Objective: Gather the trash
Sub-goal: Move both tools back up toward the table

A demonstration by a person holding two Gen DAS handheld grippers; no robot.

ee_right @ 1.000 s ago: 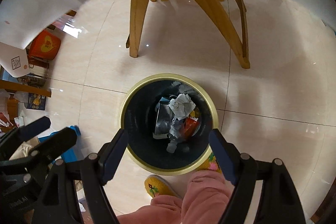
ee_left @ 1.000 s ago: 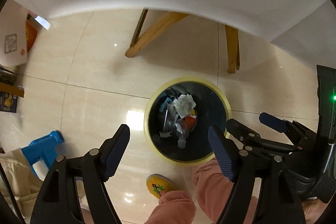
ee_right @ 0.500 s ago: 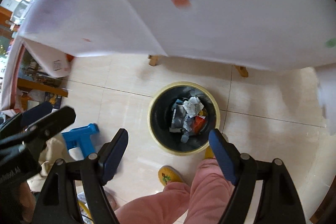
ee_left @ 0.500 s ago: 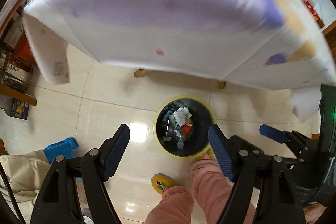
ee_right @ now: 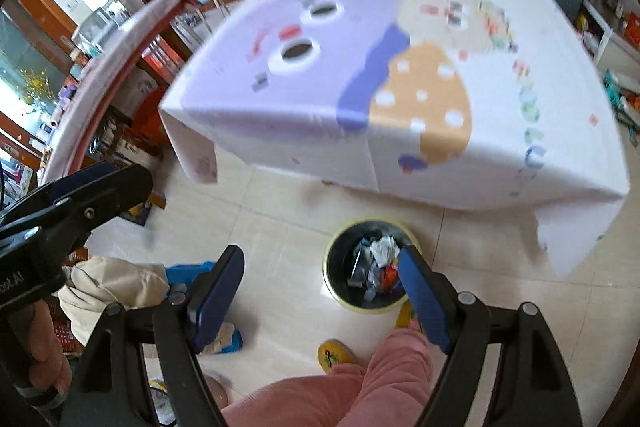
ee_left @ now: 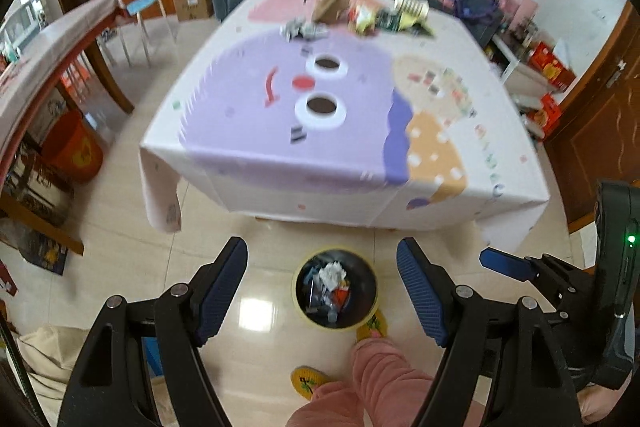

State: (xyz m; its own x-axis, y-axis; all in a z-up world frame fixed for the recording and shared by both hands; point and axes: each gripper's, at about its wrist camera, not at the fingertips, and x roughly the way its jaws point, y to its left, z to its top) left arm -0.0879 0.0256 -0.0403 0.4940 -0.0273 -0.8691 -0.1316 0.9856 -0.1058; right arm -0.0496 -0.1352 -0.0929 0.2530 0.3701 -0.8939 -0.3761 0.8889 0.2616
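Tiled floor (ee_left: 132, 251) holds bin (ee_left: 335, 294) before table (ee_left: 340, 131).

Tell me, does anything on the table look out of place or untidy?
Yes. A heap of trash, wrappers, a crumpled brown paper bag and a striped can tipped on its side, lies scattered at the far edge of the tablecloth.

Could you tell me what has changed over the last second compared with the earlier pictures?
Both the left gripper and right gripper rose and tilted up from above the trash bin, bringing the tablecloth and its far-edge litter pile into view. Nothing was grasped or released. Both grippers stay open and empty; the bin's contents look unchanged.
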